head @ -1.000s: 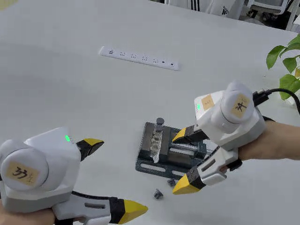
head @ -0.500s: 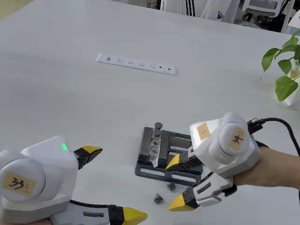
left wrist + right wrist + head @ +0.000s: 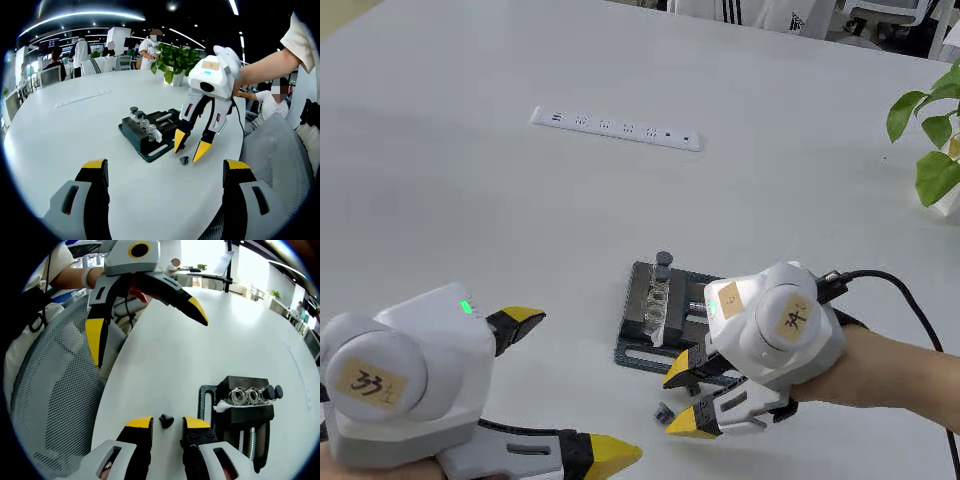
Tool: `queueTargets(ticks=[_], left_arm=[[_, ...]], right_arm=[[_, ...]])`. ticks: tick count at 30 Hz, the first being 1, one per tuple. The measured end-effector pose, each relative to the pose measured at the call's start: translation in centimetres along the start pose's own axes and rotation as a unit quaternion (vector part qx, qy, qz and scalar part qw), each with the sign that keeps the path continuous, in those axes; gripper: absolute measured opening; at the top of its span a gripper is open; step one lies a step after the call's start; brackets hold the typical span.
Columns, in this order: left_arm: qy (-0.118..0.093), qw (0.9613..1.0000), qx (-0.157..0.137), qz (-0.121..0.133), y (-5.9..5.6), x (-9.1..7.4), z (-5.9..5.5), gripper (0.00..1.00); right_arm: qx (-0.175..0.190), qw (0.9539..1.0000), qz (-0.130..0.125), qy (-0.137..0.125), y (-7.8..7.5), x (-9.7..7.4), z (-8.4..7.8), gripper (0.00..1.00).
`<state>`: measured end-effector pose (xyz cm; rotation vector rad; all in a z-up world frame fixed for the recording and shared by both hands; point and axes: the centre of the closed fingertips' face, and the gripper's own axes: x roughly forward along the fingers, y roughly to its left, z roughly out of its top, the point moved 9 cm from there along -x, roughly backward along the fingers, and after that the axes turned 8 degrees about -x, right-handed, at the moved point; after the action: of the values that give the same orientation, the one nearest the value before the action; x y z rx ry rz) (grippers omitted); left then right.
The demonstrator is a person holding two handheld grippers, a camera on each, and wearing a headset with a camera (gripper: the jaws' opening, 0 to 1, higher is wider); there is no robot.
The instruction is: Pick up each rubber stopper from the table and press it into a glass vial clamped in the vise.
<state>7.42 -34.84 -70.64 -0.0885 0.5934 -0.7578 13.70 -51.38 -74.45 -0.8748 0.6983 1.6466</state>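
Right gripper (image 3: pixel 680 405): jaws part open, holding nothing, straddling the loose stopper (image 3: pixel 166 420) on the table, at 6 o'clock of the vise (image 3: pixel 642 350). Left gripper (image 3: pixel 165 166): wide open, empty, at 8 o'clock. Risk: an off-centre pinch squirts the stopper away. Can't tell how many vials (image 3: pixel 247 396) are plugged, or the stopper's orientation.

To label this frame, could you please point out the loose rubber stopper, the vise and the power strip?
rubber stopper (image 3: pixel 166 420), right gripper view, its top.
vise (image 3: pixel 247 414), right gripper view, dark body.
power strip (image 3: pixel 617 127), head view, its middle.
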Motion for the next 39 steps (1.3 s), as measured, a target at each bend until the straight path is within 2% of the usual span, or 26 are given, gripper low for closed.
queueTargets(ticks=[9,16,21,23,25,26,30,33,39], left_arm=[[0.001,1.0,-0.002,-0.002,-0.1,0.1,-0.2,0.94],[0.003,1.0,-0.002,-0.005,-0.4,0.2,-0.3,0.94],[0.005,1.0,-0.002,-0.007,-0.4,0.3,-0.4,0.94],[0.006,0.9999,-0.001,-0.009,-0.4,0.4,-0.4,0.94],[0.007,0.9999,-0.002,-0.01,-0.5,0.5,-0.5,0.94],[0.007,0.9999,-0.002,-0.01,-0.4,0.5,-0.5,0.94],[0.011,0.9998,-0.001,-0.014,-0.4,0.6,-0.7,0.94],[0.011,0.9998,-0.002,-0.016,-0.6,0.7,-0.7,0.94],[0.012,0.9998,-0.001,-0.018,-0.6,0.8,-0.7,0.94]], right_arm=[[0.033,0.9991,-0.025,-0.004,0.7,0.3,-0.1,0.15],[0.053,0.997,-0.056,-0.004,1.4,0.2,-0.2,0.12],[0.069,0.9953,-0.067,-0.005,1.9,0.3,-0.3,0.12],[0.069,0.9943,-0.081,0.003,2.2,0.4,-0.4,0.12],[0.09,0.9915,-0.095,0.0,2.4,0.3,-0.3,0.13],[0.088,0.9915,-0.096,-0.004,2.5,0.3,-0.3,0.13],[0.114,0.9852,-0.128,-0.008,2.8,0.4,-0.3,0.13],[0.121,0.9834,-0.134,-0.015,2.9,0.6,-0.1,0.12],[0.126,0.9814,-0.145,-0.008,2.8,0.9,-0.3,0.09]])
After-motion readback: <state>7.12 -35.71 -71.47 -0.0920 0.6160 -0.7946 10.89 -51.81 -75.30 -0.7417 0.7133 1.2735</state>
